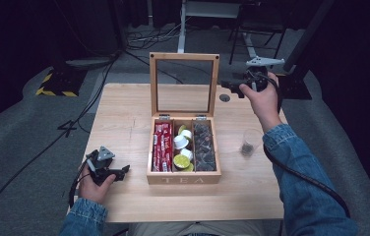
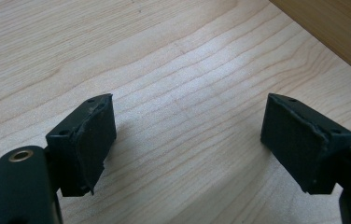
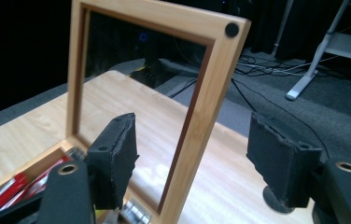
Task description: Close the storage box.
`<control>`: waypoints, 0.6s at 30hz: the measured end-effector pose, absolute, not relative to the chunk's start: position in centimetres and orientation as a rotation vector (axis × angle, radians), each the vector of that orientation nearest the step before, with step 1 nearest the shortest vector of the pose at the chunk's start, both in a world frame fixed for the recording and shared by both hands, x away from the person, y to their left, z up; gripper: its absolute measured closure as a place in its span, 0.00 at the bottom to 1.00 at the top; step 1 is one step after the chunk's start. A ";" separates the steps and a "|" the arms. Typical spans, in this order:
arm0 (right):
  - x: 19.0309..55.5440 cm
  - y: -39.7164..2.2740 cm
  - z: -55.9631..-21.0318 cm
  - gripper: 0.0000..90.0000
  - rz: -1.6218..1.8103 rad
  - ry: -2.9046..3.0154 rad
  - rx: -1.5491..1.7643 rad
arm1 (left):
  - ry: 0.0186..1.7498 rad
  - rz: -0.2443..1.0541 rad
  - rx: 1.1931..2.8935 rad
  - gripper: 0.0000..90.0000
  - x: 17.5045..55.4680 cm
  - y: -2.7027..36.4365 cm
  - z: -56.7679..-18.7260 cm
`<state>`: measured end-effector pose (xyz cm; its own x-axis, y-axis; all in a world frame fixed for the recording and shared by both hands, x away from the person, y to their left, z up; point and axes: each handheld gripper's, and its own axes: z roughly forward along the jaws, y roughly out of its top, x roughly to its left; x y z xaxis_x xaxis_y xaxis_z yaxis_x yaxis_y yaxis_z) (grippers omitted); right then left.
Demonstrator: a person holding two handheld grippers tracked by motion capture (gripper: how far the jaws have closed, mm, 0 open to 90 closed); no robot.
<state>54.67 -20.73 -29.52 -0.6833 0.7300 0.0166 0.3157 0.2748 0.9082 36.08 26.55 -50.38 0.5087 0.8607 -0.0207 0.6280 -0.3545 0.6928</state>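
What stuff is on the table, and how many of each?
Wooden tea box with its glass lid up: 1
Grippers, left gripper and right gripper: 2
Clear glass: 1
Box compartments, red packets, white and lime-green pods, dark packets: 3
Total without compartments: 4
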 end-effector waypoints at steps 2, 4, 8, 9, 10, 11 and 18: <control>55.2 -20.4 -29.5 0.38 1.378 2.145 0.944 | 1.212 0.462 2.104 0.20 36.1 26.5 -50.4; 55.9 -20.0 -29.5 0.38 1.382 2.142 0.949 | 1.210 0.463 2.103 0.20 36.1 26.5 -50.4; 57.3 -19.4 -29.6 0.38 1.411 2.123 0.963 | 1.210 0.463 2.102 0.20 36.1 26.6 -50.4; 57.6 -19.3 -29.6 0.38 1.417 2.119 0.969 | 1.210 0.463 2.103 0.20 36.1 26.6 -50.4; 57.9 -19.2 -29.7 0.38 1.415 2.114 0.967 | 1.207 0.463 2.105 0.20 36.1 26.6 -50.4; 58.2 -19.1 -29.7 0.38 1.412 2.112 0.967 | 1.207 0.463 2.103 0.20 36.1 26.6 -50.4; 59.9 -18.3 -30.4 0.38 1.400 2.117 0.982 | 1.209 0.461 2.099 0.20 36.2 26.6 -50.4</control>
<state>59.93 -18.32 -30.38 -0.6637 0.7471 0.0376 0.3272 0.2447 0.9127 36.16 26.58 -50.39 0.5098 0.8600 -0.0230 0.6259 -0.3525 0.6957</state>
